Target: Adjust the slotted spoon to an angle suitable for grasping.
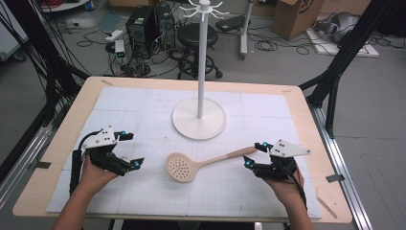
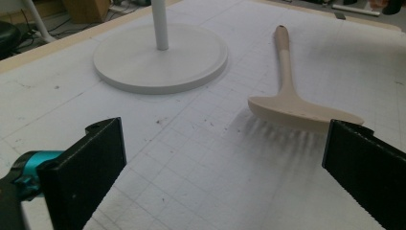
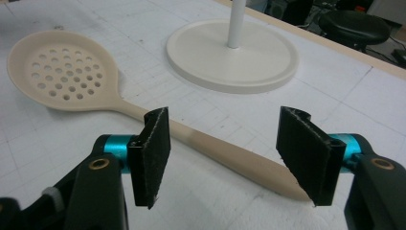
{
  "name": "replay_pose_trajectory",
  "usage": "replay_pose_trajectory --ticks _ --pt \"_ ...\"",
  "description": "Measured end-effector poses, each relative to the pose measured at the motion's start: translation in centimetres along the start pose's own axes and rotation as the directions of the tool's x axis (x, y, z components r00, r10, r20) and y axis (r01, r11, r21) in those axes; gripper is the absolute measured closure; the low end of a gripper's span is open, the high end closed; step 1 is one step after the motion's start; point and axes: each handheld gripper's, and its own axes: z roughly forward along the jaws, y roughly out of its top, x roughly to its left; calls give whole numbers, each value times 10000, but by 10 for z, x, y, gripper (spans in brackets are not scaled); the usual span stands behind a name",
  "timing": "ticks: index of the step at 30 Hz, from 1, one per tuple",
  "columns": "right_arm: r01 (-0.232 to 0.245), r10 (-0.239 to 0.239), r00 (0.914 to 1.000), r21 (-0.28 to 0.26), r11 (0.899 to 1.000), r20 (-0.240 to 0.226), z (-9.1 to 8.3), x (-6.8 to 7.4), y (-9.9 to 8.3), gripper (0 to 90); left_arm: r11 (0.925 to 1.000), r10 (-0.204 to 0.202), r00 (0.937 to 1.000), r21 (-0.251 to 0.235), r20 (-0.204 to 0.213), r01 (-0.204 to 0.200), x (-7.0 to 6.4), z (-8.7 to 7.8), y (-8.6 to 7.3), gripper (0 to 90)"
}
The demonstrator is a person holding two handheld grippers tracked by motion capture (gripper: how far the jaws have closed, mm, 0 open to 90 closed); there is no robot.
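From above, the slotted spoon (image 1: 198,165) lies flat on the white gridded mat (image 1: 143,103), its perforated bowl toward the middle of the table and its handle running out to the right. The right gripper (image 1: 255,155) sits at the handle's tip, jaws spread either side of it, with the person's right hand (image 1: 282,179) behind, wrist low and forearm coming up from the table's near edge. The left gripper (image 1: 132,149) rests well apart from the spoon's bowl, jaws parted and holding nothing, left hand (image 1: 98,170) wrapped around its body. Beyond the spoon stands a white hanging stand (image 1: 199,112) on its round base.

In the left gripper view, the spoon (image 2: 292,103) lies ahead, seen edge-on, bowl near the right-hand jaw, not touching it.

In the right gripper view, the handle (image 3: 225,153) passes between the wide-open jaws; I cannot tell whether either pad touches it.
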Motion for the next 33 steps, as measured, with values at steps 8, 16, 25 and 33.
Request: replay_pose_trajectory --ticks 8,16,25,33 --pt "-742 713 9969 -938 9928 -336 -7 -8 -5 267 10000 -1 10000 -69 21 1 0 -1 1 18" --pt "-312 294 9991 -611 9976 -293 -5 -9 -8 243 10000 -6 10000 -35 -16 6 -1 -1 1 18" --pt "-322 296 9960 295 9990 847 7 -26 -3 604 10000 -42 10000 -66 -39 41 1 -2 1 18" --pt "-583 282 9844 1707 9836 1734 32 -47 -9 898 9999 -75 10000 -80 -9 75 1 -3 1 18"
